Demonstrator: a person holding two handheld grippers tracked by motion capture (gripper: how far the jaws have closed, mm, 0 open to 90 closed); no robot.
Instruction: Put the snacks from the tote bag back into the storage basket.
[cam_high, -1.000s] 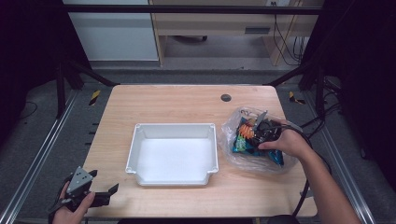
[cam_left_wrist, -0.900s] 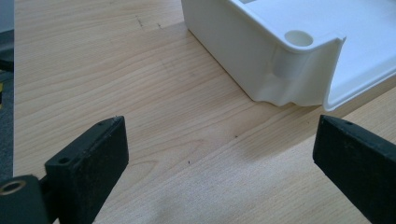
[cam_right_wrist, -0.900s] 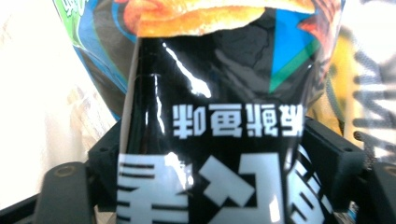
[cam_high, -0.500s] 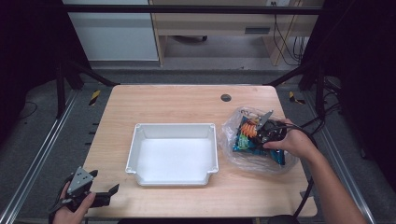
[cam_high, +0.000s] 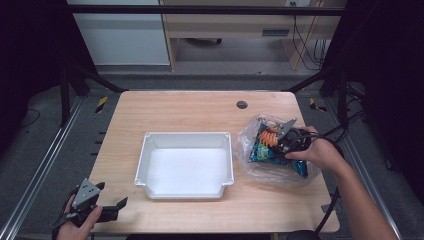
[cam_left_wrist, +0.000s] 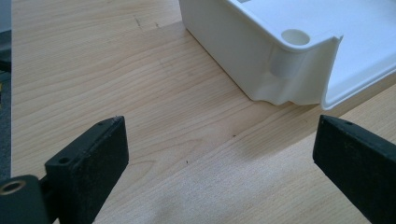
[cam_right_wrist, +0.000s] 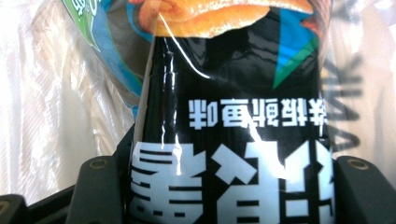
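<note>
- Left gripper rests at the wooden table's near left corner, jaws spread wide with nothing between them.
- White plastic tray sits up and to its right (one corner shows close in the left gripper view).
- Right gripper, jaws just closing, clenches a black snack packet inside the clear plastic bag, right of the tray.

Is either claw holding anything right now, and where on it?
The right claw has just closed on a black snack packet inside the clear plastic bag, gripping its two sides. The left claw is open.
</note>
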